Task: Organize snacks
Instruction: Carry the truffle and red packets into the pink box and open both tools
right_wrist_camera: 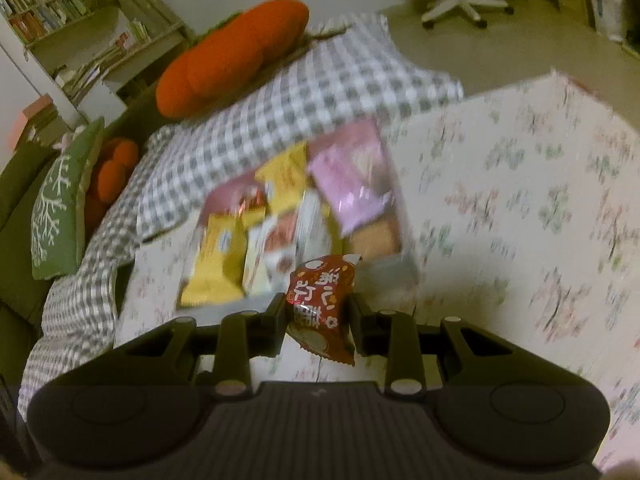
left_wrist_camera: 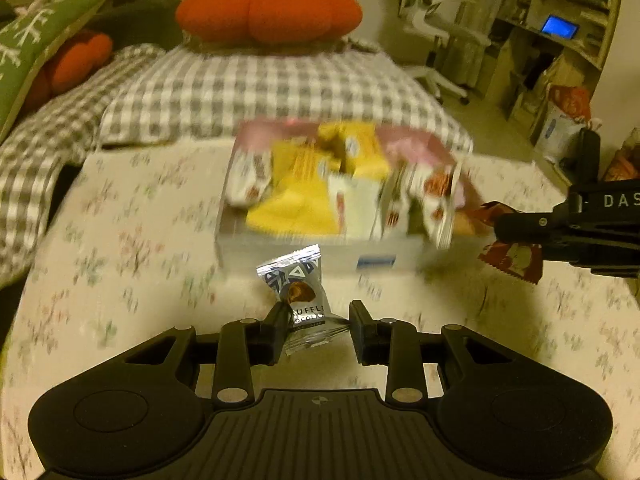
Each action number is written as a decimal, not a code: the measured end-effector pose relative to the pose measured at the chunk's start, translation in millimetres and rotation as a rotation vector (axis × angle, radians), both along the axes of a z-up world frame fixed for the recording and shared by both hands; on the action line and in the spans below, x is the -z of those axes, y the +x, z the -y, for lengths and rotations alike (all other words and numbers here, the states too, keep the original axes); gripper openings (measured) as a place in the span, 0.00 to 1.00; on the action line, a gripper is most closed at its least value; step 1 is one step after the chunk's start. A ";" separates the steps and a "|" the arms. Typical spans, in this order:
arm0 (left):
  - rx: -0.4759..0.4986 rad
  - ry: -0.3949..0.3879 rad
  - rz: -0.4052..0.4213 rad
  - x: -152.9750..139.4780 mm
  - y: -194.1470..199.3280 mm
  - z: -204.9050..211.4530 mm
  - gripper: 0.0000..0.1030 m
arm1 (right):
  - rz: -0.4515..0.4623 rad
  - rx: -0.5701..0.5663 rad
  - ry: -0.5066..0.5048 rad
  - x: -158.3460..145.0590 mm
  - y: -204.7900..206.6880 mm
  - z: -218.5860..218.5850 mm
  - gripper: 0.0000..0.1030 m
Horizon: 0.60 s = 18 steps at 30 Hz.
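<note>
Left gripper [left_wrist_camera: 318,330]: right under my lens, black fingers pinching the lower end of a small silver foil truffle chocolate packet [left_wrist_camera: 298,294]; the jaws are closed on it, and the packet stands upright above the cloth.

Right gripper [right_wrist_camera: 318,326]: closest thing in my other view, jaws clamped on a dark red crinkle-edged snack packet with white lettering [right_wrist_camera: 322,306]. In the left view I see that gripper [left_wrist_camera: 516,232] coming in from the right edge, the red packet [left_wrist_camera: 512,260] sticking out above and below its fingers.

Table: a cream tablecloth printed with small pink and green flowers [left_wrist_camera: 132,248] covers the surface under both tools.

Snack box: just beyond the silver packet sits a shallow open cardboard box with a pale front wall [left_wrist_camera: 320,252], blurred by motion. I make out yellow wrappers [left_wrist_camera: 296,208], white packets with brown pictures [left_wrist_camera: 436,200] and a pink wrapper [right_wrist_camera: 352,188] inside it. The red packet hangs at the box's near right corner.

Behind the box: a grey and white checked blanket [left_wrist_camera: 248,88] bunched up past the table's far edge.

Farthest: a big orange pumpkin-shaped cushion [left_wrist_camera: 268,12] resting on top of the blanket, a green cushion with white snowflakes [left_wrist_camera: 28,44] at left, a white swivel chair [left_wrist_camera: 436,20] at right.
</note>
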<state>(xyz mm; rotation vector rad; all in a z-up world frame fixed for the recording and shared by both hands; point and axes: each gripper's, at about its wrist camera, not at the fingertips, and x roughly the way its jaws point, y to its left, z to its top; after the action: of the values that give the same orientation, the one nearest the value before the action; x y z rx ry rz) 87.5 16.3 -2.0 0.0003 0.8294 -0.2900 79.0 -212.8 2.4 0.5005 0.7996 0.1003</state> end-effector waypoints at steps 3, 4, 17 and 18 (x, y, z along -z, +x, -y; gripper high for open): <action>0.005 -0.018 0.025 -12.8 21.4 5.2 0.30 | 0.023 0.006 0.003 -12.4 12.7 8.4 0.28; 0.010 -0.027 0.033 -17.5 30.1 7.7 0.30 | 0.030 0.004 0.003 -15.5 17.8 9.9 0.29; 0.092 -0.036 0.047 -15.1 102.3 46.4 0.30 | 0.030 -0.059 -0.024 -19.5 91.4 -0.8 0.30; 0.101 -0.038 0.046 -14.1 103.7 47.4 0.31 | 0.023 -0.065 -0.030 -18.5 94.7 -2.3 0.31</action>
<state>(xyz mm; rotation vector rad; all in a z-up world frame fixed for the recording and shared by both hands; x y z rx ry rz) 191.3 -31.1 12.1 0.0135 0.7797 -0.3996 173.7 -210.5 20.9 0.4444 0.7941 0.1541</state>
